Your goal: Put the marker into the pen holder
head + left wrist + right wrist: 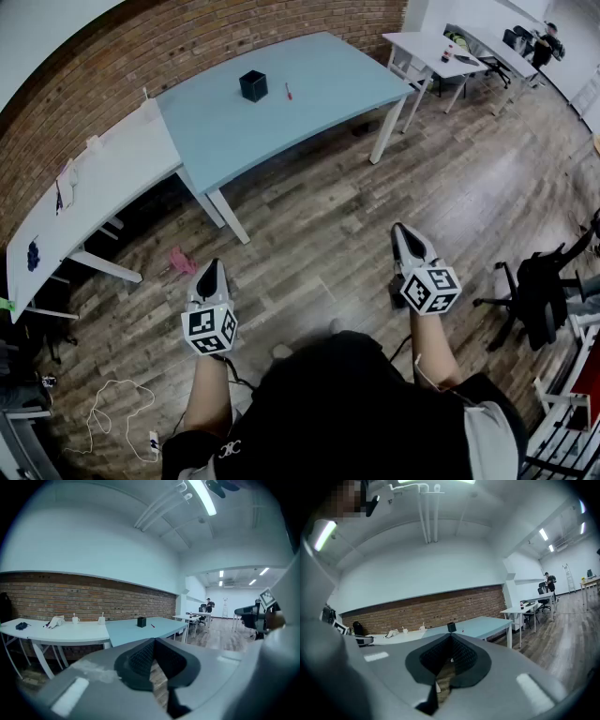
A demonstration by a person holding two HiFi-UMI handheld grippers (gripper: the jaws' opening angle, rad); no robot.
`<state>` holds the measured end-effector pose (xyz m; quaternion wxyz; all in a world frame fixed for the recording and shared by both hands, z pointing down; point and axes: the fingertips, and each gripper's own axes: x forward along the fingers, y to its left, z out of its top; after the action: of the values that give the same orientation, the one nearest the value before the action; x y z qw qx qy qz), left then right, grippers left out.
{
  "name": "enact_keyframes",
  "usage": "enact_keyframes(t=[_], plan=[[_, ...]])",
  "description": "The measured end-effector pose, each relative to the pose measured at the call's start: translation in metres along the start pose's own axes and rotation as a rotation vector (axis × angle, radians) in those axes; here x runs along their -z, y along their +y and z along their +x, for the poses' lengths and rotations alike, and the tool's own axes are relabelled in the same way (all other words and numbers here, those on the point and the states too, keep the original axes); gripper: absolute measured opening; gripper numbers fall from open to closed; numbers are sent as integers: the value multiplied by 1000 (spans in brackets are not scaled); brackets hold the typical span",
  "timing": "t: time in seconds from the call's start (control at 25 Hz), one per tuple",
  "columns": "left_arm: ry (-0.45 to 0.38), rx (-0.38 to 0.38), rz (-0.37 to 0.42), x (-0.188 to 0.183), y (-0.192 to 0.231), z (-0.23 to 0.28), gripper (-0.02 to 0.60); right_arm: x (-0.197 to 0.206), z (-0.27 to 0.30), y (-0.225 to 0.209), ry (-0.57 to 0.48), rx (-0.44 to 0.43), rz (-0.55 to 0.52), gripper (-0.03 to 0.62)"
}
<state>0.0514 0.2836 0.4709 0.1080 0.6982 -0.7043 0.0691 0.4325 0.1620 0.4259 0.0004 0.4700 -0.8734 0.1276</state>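
Observation:
A red marker lies on the light blue table, just right of the black pen holder. In the left gripper view the pen holder and marker show small and far off. The right gripper view shows the pen holder above the jaw tips. My left gripper and right gripper hang over the wooden floor, well short of the table. Both are shut with nothing between the jaws.
A white table with cups and cloth adjoins the blue one on the left, against a brick wall. More white tables stand far right. A black office chair stands right. A pink item and a cable lie on the floor.

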Motion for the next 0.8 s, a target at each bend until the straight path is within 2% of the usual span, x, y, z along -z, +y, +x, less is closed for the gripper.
enact_keyframes(t=[0.2,0.56,0.8], plan=[[0,1,9,1,-3,3,8,8,4,6,18,-46,18,5],[20,0,9,9,8,-4,8,20,8,26,37,-54,4,5],[20,-5,56,15,26,-13,8,30,13,51,44,-60,0,6]])
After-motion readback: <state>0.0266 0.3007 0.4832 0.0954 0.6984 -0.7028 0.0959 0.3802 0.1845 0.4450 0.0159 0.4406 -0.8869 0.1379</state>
